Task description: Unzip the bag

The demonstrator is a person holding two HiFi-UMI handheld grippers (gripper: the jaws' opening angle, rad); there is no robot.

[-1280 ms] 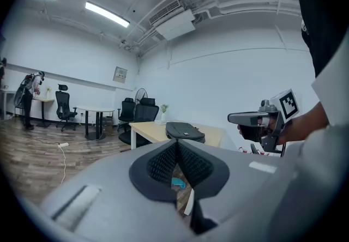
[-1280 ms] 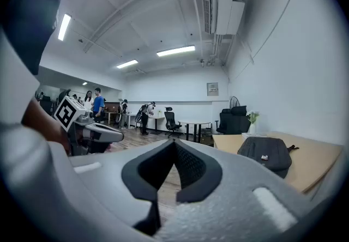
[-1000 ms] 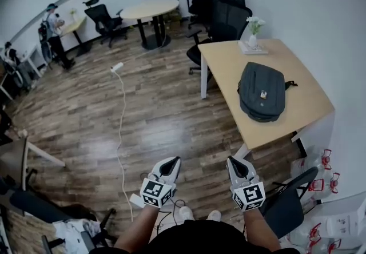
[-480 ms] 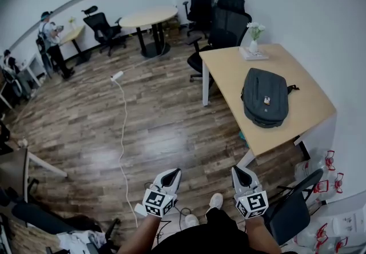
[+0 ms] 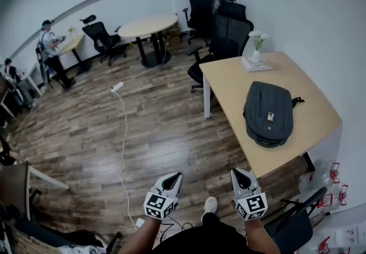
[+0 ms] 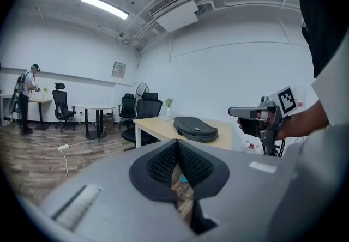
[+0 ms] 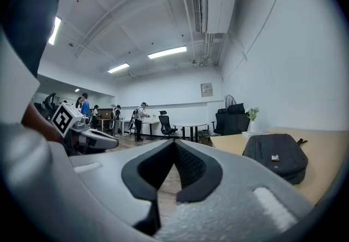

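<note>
The left claw [image 5: 171, 178] is held low in front of the person, its tips brought together with nothing between them. The right claw [image 5: 241, 175] is likewise closed and empty. The bag [image 5: 269, 112] is laid flat on the pale bench [image 5: 229, 84] at the far right, well apart from both claws, and its contents cannot be seen. A vase of flowers [image 5: 257, 47] is set beyond it. Open wooden floor [image 5: 166, 127] lies between the claws and the bench edge, crossed at the left by a white cable [image 5: 123, 144].
</note>
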